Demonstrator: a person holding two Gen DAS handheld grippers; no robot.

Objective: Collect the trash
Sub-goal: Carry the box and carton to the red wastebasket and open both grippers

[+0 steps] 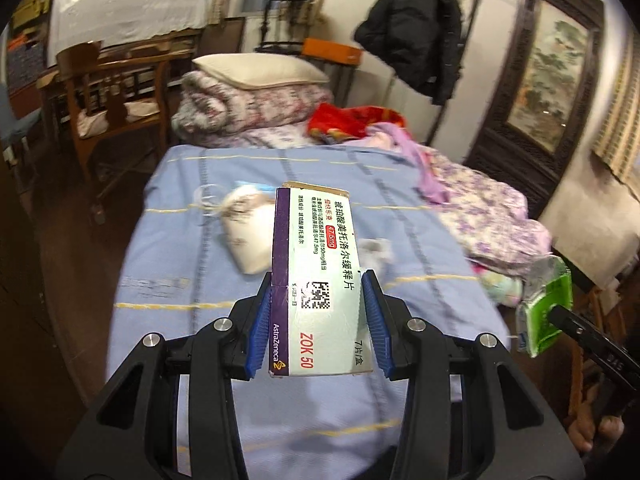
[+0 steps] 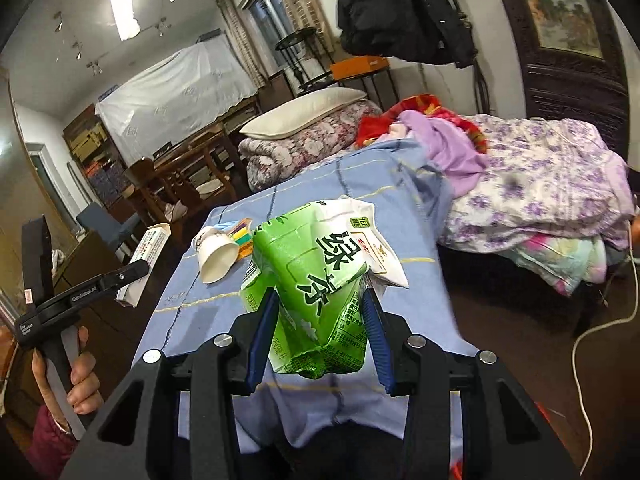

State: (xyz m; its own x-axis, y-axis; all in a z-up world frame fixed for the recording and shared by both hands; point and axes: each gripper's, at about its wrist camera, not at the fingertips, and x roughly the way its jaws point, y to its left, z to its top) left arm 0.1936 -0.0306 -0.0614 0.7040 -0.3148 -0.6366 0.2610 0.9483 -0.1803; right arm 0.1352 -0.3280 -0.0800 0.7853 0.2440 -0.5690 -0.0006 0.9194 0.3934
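The medicine box (image 1: 316, 280), a pale green and purple carton printed "ZOK 50" and "AstraZeneca", is clamped lengthwise between the blue pads (image 1: 258, 328) of the left gripper (image 1: 316, 316). The jaws are closed against both long sides of the carton. The carton is held in the air above the blue bedsheet (image 1: 180, 280) and projects forward beyond the fingertips.

The crushed green tea carton (image 2: 316, 280), green and white with large Chinese characters, is pinched between the pads of the right gripper (image 2: 320, 320). The jaws press into its crumpled lower body. It is likewise held clear of the sheet. In the left wrist view the same carton appears at the right edge, held by the black tongs.

On the sheet beyond both grippers a white paper cup (image 2: 216, 254) lies on its side, mouth toward the camera. Coloured items, yellow, green and blue, lie just behind it, touching or nearly touching; their type cannot be determined. A small pale scrap (image 1: 374, 248) lies on the sheet near the medicine box, blurred.

At the far end of the bed a cream pillow (image 1: 260, 70) rests on a folded floral quilt (image 1: 248, 112). A purple floral blanket (image 2: 540, 188) is heaped on the right side. A black jacket (image 1: 416, 28) hangs on the wall. A wooden chair (image 1: 112, 100) stands left of the bed.
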